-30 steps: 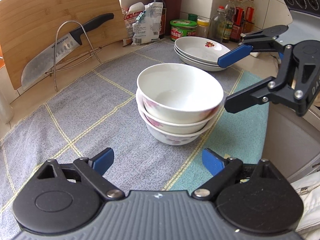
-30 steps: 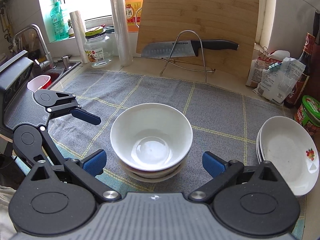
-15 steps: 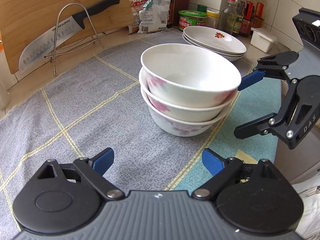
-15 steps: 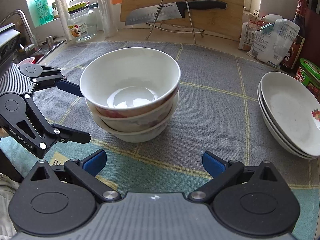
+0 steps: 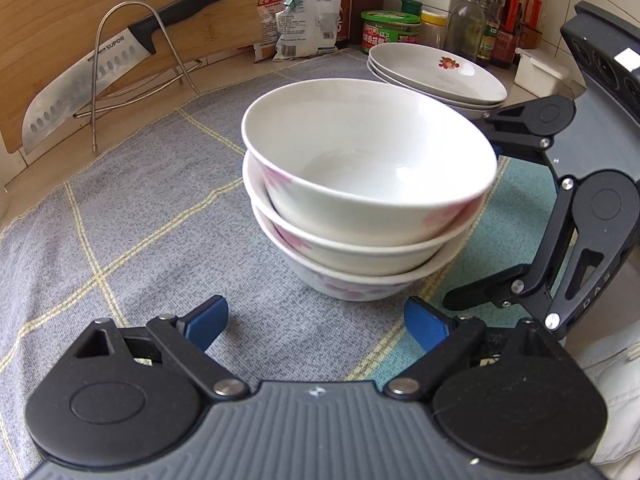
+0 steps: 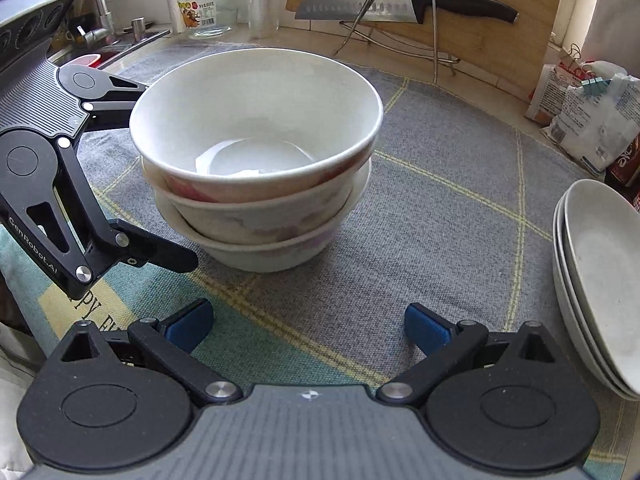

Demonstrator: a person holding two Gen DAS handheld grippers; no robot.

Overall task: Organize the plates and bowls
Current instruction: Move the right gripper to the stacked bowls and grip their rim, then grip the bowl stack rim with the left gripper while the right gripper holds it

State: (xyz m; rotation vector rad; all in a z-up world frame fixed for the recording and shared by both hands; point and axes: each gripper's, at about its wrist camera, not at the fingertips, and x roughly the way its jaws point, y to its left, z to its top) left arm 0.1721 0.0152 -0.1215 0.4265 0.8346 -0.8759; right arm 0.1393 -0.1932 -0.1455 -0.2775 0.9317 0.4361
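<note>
We have both grippers spread and empty, the left gripper [image 5: 316,322] and right gripper [image 6: 308,326] flanking the stack of bowls [image 5: 366,196] on the counter cloth [image 5: 152,216]. Plates [image 6: 600,280] sit apart. Next, we judge, comes closing on a bowl rim.

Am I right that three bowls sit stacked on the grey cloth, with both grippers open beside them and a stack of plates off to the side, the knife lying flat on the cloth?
Not quite. The knife rests on a wire stand against the cutting board, as the right wrist view shows. The three stacked bowls, the plates, the open left gripper and open right gripper are as stated.
</note>
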